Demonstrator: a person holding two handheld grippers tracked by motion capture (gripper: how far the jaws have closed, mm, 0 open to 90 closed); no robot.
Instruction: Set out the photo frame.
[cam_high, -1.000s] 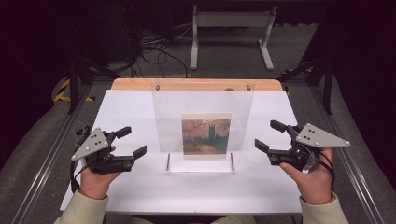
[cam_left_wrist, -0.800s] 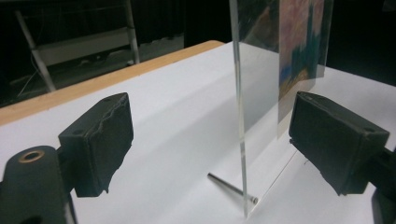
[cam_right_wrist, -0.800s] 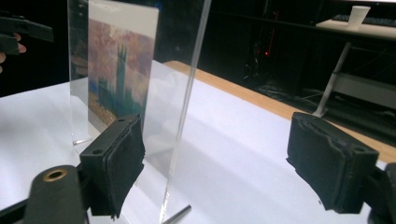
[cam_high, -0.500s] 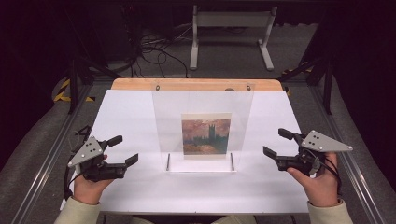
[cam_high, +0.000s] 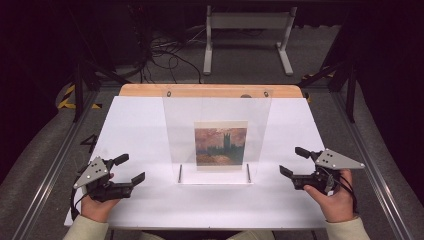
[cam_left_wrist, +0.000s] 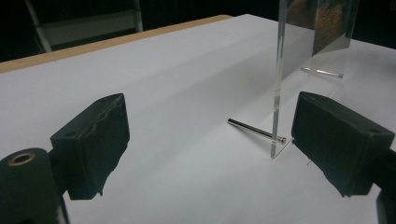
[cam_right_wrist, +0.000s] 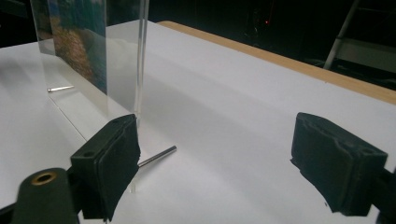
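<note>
Acrylic stand (cam_high: 217, 137) with a painted picture card (cam_high: 221, 146) set in it rises upright at the middle of the white table top (cam_high: 140, 125), facing the person, and rests on two thin metal pins (cam_high: 180, 173) that stick out toward the near edge. From the left gripper view the clear panel's edge (cam_left_wrist: 277, 79) and one pin (cam_left_wrist: 254, 130) lie just ahead of the jaws; from the right gripper view the other edge (cam_right_wrist: 141, 56) and pin (cam_right_wrist: 158, 156) sit just past the near jaw.

Both tools flank it, well apart from the panel on either side. The left gripper (cam_high: 126, 169) has its jaws spread wide with nothing but bare table between them, and the right gripper (cam_high: 294, 161) is likewise wide open and empty.

The job in hand seems to be taking hold of the stand from both sides. To do that well, I would bring each gripper in level and square to a side edge of the panel, so one pad lands in front and one behind, and close gently and evenly; a clear sheet like this looks slippery and could tip off its pins if pushed from one side first.

Each hand (cam_high: 97, 205) grips its tool from below near the table's front edge, forearms coming in from the person's side, jaws pointing inward and forward toward the stand, held low over the surface.
</note>
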